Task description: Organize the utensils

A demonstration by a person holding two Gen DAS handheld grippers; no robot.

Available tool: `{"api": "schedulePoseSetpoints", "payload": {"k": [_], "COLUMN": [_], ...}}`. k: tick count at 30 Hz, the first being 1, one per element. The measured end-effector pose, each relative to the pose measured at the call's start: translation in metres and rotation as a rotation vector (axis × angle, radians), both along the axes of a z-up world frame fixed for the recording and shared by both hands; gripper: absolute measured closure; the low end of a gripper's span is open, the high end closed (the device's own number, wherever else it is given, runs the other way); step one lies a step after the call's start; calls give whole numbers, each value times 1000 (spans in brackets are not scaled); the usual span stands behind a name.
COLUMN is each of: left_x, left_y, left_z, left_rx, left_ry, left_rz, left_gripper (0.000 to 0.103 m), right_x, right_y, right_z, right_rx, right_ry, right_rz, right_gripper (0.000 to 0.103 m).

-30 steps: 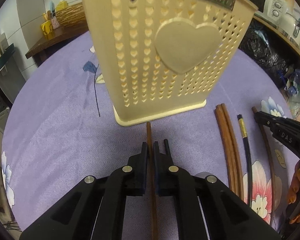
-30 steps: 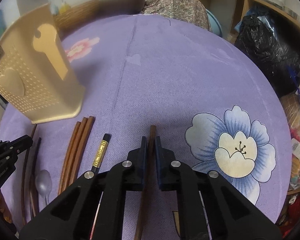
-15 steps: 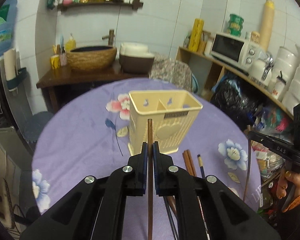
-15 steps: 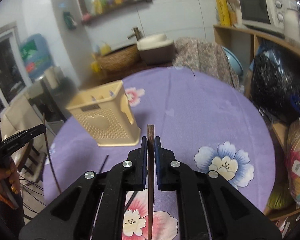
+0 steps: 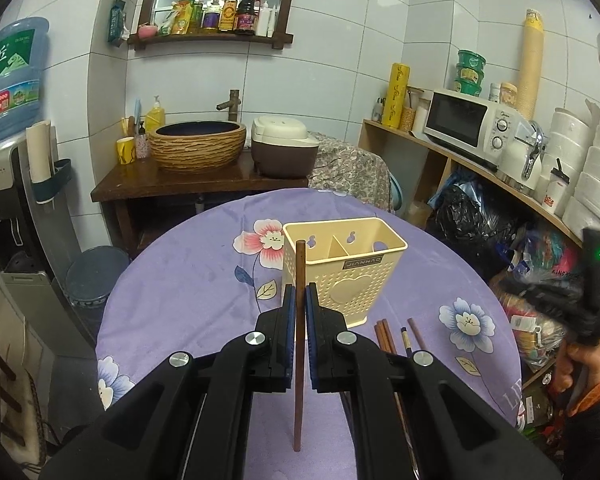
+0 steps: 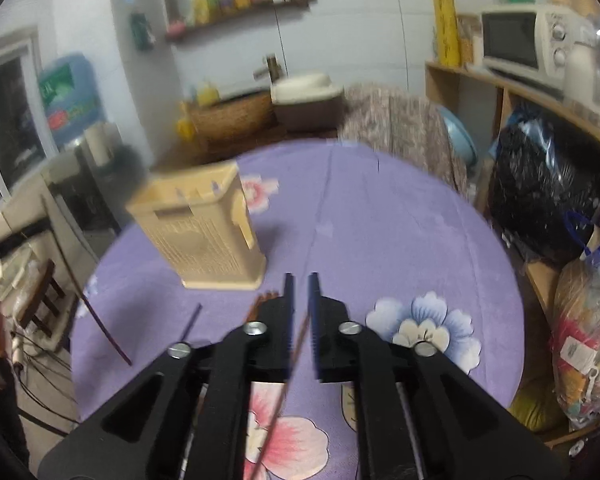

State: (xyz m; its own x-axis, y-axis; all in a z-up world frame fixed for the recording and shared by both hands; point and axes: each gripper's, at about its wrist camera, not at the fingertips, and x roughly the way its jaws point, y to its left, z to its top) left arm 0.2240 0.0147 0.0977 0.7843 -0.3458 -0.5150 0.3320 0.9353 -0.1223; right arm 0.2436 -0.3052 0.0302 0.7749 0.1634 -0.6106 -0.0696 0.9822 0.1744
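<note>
Since the earlier frame, both grippers have risen further from the purple flowered tablecloth (image 5: 188, 280), and the right gripper's (image 6: 301, 280) jaws have parted, where half a second ago they were pinched on a brown chopstick. That chopstick (image 6: 290, 356) now slants loosely in the narrow gap between the blue-lined pads, its upper end low between them and its lower part running down toward the pink flower; the blur does not let one tell whether it touches either pad. The left gripper (image 5: 300, 292) is clamped on another brown chopstick (image 5: 299, 344), held upright, with its top poking above the fingertips and its lower end hanging free below them.

The cream utensil holder (image 5: 342, 276) stands upright on the cloth, perforated with small hearts, one large heart on its front, and split into compartments. In the left wrist view it sits just behind and to the right of the held chopstick's tip. In the right wrist view it stands ahead and to the left of the open jaws.

Several more chopsticks (image 5: 384, 336) lie on the cloth near the holder's base, to the right of the left gripper.
</note>
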Motion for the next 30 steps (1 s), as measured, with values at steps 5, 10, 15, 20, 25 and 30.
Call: {"api": "schedulePoseSetpoints", "payload": {"k": [5, 10, 15, 20, 25, 30], "left_x": [-1, -2, -1, -1, 1, 3], "left_y": [2, 2, 2, -1, -3, -3], "left_z": [1, 1, 2, 4, 4, 3], "left_rx": [-2, -4, -5, -1, 0, 0], "left_ry": [-1, -2, -1, 0, 1, 3], "left_rz": [-2, -1, 1, -3, 0, 2], "left_gripper": [97, 97, 97, 97, 97, 97], "right_x": [29, 45, 52, 76, 101, 105], "right_y": [10, 32, 44, 50, 54, 52], "right_z": [-64, -105, -119, -118, -116, -117], "right_rx": [14, -38, -74, -113, -147, -111], "right_ry": [137, 246, 275, 273, 280, 275], "right_rz": [-18, -29, -37, -78, -103, -86], "right_gripper": [54, 66, 73, 79, 92, 95]}}
